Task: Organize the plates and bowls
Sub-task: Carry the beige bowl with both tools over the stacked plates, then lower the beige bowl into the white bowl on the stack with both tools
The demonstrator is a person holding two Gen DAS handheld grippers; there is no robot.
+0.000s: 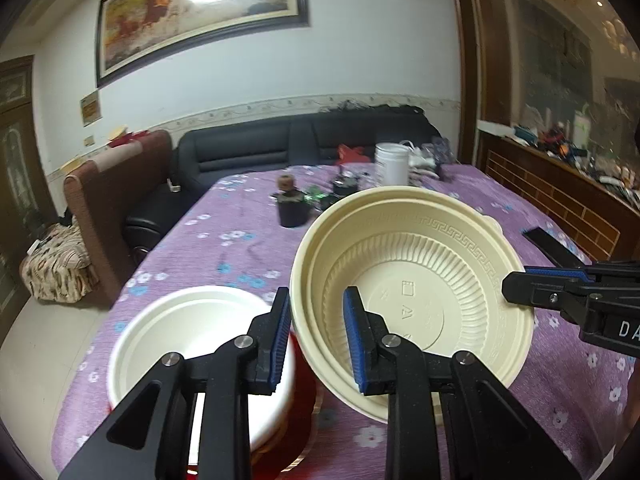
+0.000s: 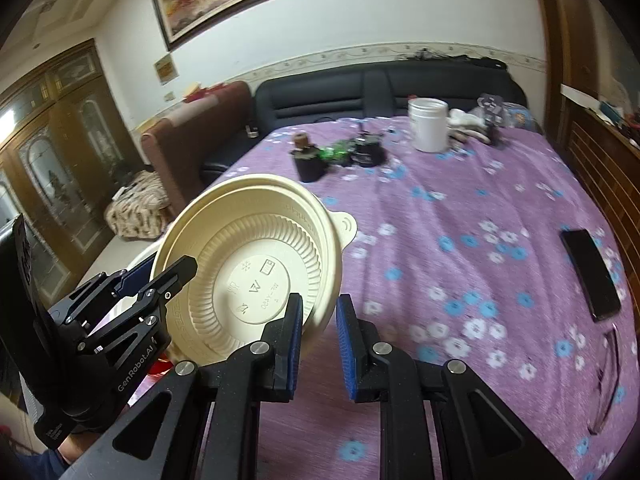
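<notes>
A cream plastic bowl (image 1: pixel 416 280) is held tilted above the purple tablecloth, its inside facing the left wrist camera. My left gripper (image 1: pixel 318 336) straddles its near rim, one pad inside and one outside. My right gripper (image 1: pixel 516 286) comes in from the right at the bowl's far rim. In the right wrist view the bowl (image 2: pixel 256 264) shows its ribbed underside; my right gripper (image 2: pixel 318 344) has the rim between its pads, and the left gripper (image 2: pixel 168 276) clamps the opposite rim. A white bowl (image 1: pixel 188 340) sits on a red plate (image 1: pixel 304 420) at lower left.
Small black pots (image 2: pixel 310 162), green foil items and a white jar (image 2: pixel 428 124) stand at the table's far end. A black phone (image 2: pixel 590 274) lies at the right edge, with glasses (image 2: pixel 604 384) nearer. A black sofa and brown chair stand beyond the table.
</notes>
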